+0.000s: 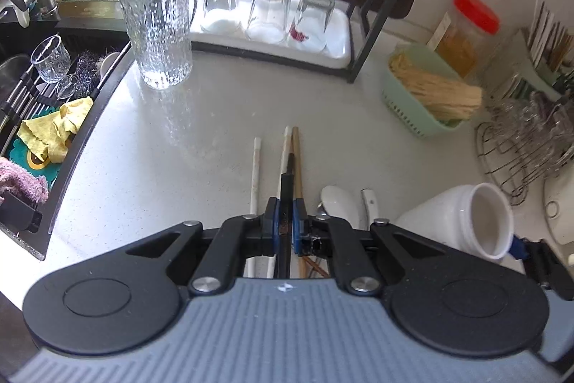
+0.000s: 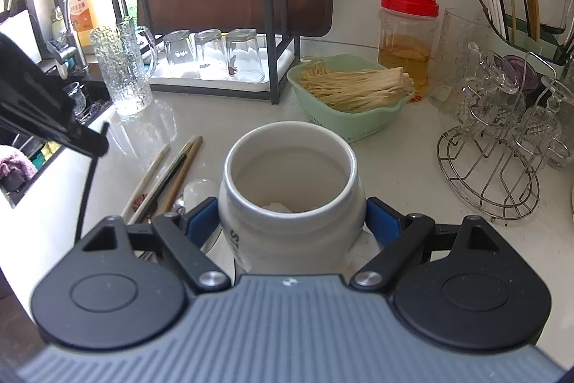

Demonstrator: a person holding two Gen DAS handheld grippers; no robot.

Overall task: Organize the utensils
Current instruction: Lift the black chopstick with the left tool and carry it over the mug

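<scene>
The pale worktop (image 1: 222,117) ends at the left in a dark sink edge (image 1: 89,117); its far side is bounded by a black rack (image 1: 373,34) holding upturned glasses. A bare stretch lies open in the middle, between the tall textured mug (image 1: 158,24) far left and the green basket (image 1: 419,96) at right. A wire stand (image 2: 491,167) crowds the right edge. The right gripper (image 2: 292,221), angled downward, has its fingers clamped on the white jar (image 2: 290,189), mouth open. The left gripper (image 1: 286,221), pitched steeply down, has its fingers closed on a black chopstick (image 1: 288,182), above loose chopsticks (image 1: 256,174) and spoons (image 1: 340,203) lying near.
</scene>
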